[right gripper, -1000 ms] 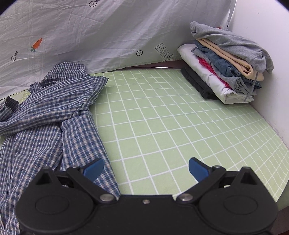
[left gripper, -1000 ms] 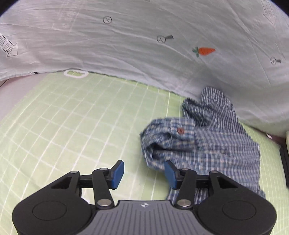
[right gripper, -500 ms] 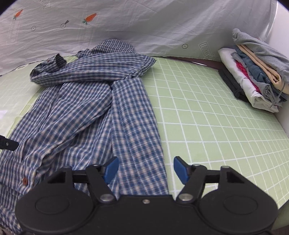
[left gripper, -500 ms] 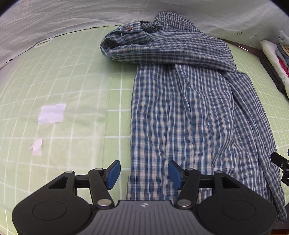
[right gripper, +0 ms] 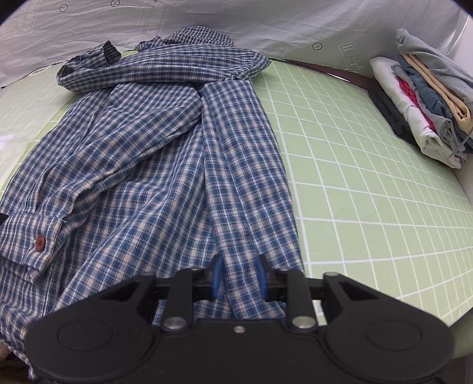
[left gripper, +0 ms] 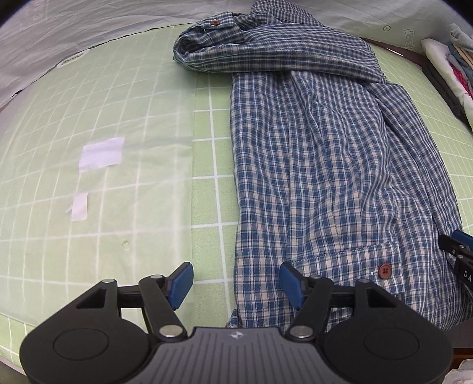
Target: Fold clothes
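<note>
Lying spread on the green gridded surface [right gripper: 369,183], our plaid shirt [right gripper: 153,165] has its near hem between our right hand-held gripper [right gripper: 238,280], narrowed around a fold. Our left hand-held gripper [left gripper: 236,283] gapes wide over the shirt's left edge.

Counter [left gripper: 207,165] covered by a green mat with white grid lines. Two white paper scraps [left gripper: 102,153] lie on a translucent sheet [left gripper: 118,206] overlying its left portion. White printed backdrop cloth [right gripper: 266,26] hangs behind.
</note>
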A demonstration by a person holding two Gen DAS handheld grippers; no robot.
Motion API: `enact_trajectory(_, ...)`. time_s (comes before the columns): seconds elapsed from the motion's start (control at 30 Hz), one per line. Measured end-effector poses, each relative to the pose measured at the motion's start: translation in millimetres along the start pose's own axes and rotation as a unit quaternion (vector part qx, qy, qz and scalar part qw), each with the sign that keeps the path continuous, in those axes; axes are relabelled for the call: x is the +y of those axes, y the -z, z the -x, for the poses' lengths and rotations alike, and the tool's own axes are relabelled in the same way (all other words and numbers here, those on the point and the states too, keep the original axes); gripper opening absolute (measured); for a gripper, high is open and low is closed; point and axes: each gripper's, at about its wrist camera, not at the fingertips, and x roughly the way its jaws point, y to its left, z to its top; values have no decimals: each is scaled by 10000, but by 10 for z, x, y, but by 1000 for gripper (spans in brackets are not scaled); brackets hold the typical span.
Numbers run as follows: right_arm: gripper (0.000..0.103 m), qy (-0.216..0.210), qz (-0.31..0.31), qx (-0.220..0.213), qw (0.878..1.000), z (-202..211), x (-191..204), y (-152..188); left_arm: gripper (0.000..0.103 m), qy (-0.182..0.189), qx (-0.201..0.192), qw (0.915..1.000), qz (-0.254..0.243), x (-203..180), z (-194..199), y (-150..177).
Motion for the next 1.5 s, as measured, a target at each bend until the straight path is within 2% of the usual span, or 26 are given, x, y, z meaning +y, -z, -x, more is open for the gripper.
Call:
enact_trajectory(0.13, 2, -232, -400, -105, 9989, 43, -82, -4, 65, 39, 21, 10000, -8, 15, -17, 14)
enact_trajectory(0.3, 1, -535, -788, -273, 9951, 151, -194, -36, 68, 69, -16, 10000, 10, 38, -54, 35)
enact_trajectory(0.4, 1, -880, -1188, -374, 9883, 227, -301, -72, 69, 58, -47, 10000, -62, 24, -57, 49)
enact_trajectory(0.53, 1, -1444, -1807, -467, 9718, 291, -439, -117, 74, 44, -89, 9998, -158, 5, -61, 69)
enact_trajectory(0.7, 0, -2292, -2666, -583, 9344, 345, -507, -198, 78, 26, -141, 9995, -278, -18, -66, 93)
enact_trajectory(0.73, 0, -2368, -2721, -591, 9308, 350, -497, -216, 79, 22, -151, 9994, -302, -23, -67, 98)
enact_trajectory(0.87, 1, -1563, -1943, -521, 9670, 354, -348, -258, 80, 20, -175, 9992, -350, -23, -63, 105)
enact_trajectory(0.97, 13, -954, -1354, -458, 9851, 352, -243, -278, 80, 18, -198, 9992, -357, -28, -58, 114)
enact_trajectory(1.03, 31, -627, -1055, -361, 9918, 313, -236, -202, 81, -2, -199, 9992, -352, -41, -62, 116)
enact_trajectory(1.17, 38, -221, -454, -171, 9986, 231, -223, -52, 87, -69, -165, 9994, -285, -40, -81, 114)
enact_trajectory(1.23, 44, -174, -155, -72, 9997, 186, -188, 7, 92, -108, -134, 9996, -220, -31, -93, 113)
enact_trajectory(1.33, 48, -75, 284, 24, 9996, 135, -93, 60, 96, -164, -79, 9998, -114, -19, -107, 107)
enact_trajectory(1.4, 48, 61, 514, 80, 9986, 97, -28, 72, 98, -187, -54, 9998, -62, -15, -111, 105)
enact_trajectory(1.47, 39, 52, 553, 87, 9984, 81, -26, 72, 99, -202, -41, 9998, -28, -10, -112, 105)
enact_trajectory(1.5, 21, -28, 489, 97, 9988, 81, -45, 63, 99, -209, -37, 9998, -14, -10, -109, 101)
